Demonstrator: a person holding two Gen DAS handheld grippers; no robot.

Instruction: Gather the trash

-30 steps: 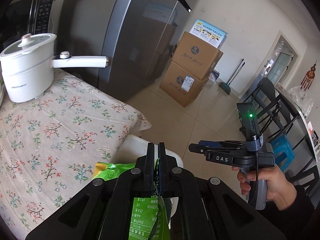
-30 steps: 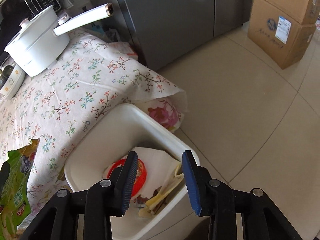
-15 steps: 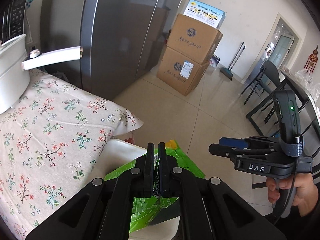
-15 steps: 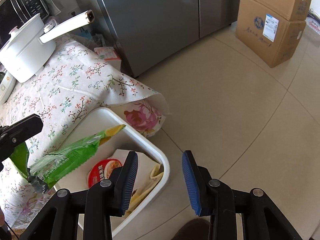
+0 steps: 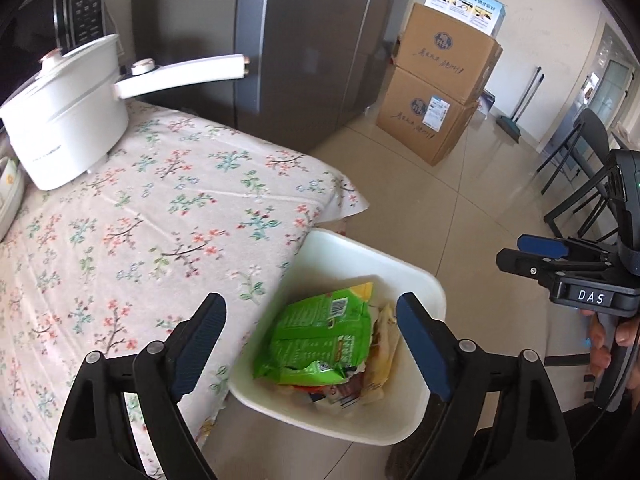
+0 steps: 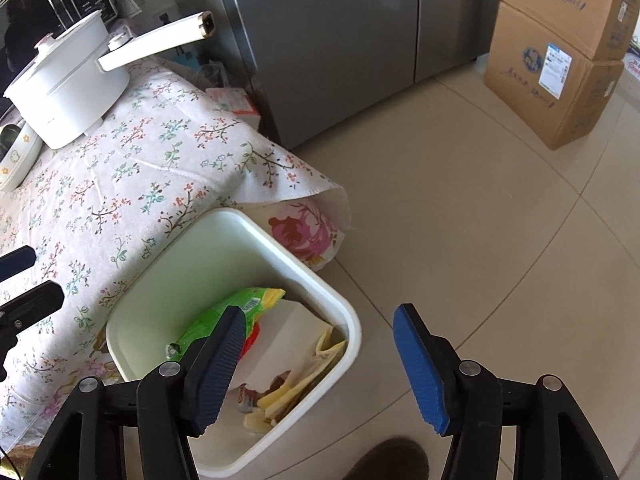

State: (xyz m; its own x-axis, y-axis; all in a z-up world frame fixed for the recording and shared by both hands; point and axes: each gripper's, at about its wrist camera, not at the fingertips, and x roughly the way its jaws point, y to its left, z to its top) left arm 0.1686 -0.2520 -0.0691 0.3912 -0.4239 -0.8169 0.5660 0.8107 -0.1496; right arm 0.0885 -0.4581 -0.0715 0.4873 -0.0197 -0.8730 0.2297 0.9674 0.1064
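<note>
A white trash bin [image 5: 404,276] [image 6: 248,232] stands on the floor against the table's corner. A green snack bag [image 5: 320,336] [image 6: 228,312] lies inside it on top of paper and wrappers [image 6: 304,348]. My left gripper [image 5: 310,340] hangs open directly above the bin, nothing between its blue pads. My right gripper [image 6: 320,364] is open over the bin's floor-side rim, also with nothing in it; in the left wrist view it shows at the right edge [image 5: 540,252], held by a hand [image 5: 608,340].
The table wears a flowered cloth [image 5: 140,220] [image 6: 120,176] with a white long-handled pot [image 5: 68,108] [image 6: 72,80] at its far end. A grey fridge [image 5: 304,40] and stacked cardboard boxes [image 5: 440,84] [image 6: 560,52] stand behind. Black chairs [image 5: 580,168] are at the right. Tiled floor [image 6: 460,200] lies beyond the bin.
My left gripper, shut on the green bag and carrying it from table to bin, has opened; the bag now lies in the bin. The right gripper stayed open.
</note>
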